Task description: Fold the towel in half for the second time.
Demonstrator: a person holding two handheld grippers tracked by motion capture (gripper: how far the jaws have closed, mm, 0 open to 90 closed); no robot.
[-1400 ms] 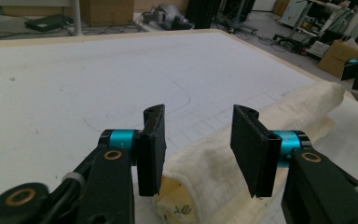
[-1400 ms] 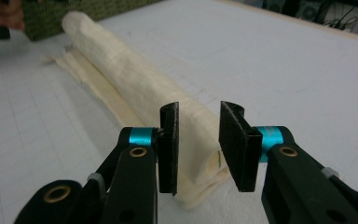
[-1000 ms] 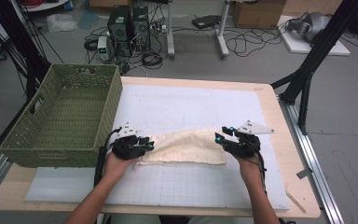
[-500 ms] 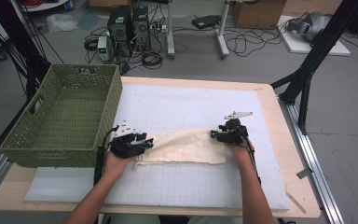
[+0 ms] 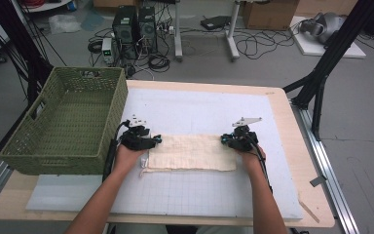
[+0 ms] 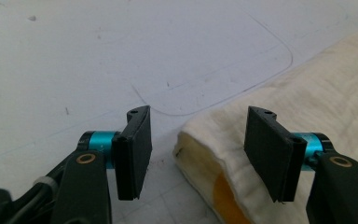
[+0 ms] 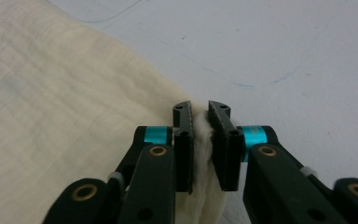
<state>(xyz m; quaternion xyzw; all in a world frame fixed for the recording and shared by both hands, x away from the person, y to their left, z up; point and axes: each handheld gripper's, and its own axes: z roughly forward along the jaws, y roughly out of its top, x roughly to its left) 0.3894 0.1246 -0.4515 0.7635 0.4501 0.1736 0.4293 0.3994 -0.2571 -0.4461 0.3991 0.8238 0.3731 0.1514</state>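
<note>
a cream cloth (image 5: 191, 152), folded into a long band, is laid flat on the white mat (image 5: 199, 105) near the middle of the table (image 5: 282, 105), and its long axis runs across the table from the person's left to right, with the short ends pointing at the two hands. the folding of this cloth is judged to be the step in hand. at the right end the right gripper (image 7: 200, 122) is seen in the right gripper view with its jaws nearly together and a ridge of the cloth's edge pinched between the pads; those jaws have just been closing, and the cloth is between them. at the left end the left gripper (image 6: 198, 140) is seen in the left gripper view with its jaws apart, one on each side of the rounded, doubled corner of the cloth, which lies between them without being pressed; those jaws have just been opening, so nothing is held there. an orange patch is glimpsed inside the fold at that corner. a green woven basket (image 5: 65, 127) stands just beside the left hand at the table's left edge, and it is taken to be where the folded cloth may go. for the next move, a fresh hold on the left corner would be needed, taken low enough that both layers are caught, and matched to the right so that the band is lifted level.
</note>
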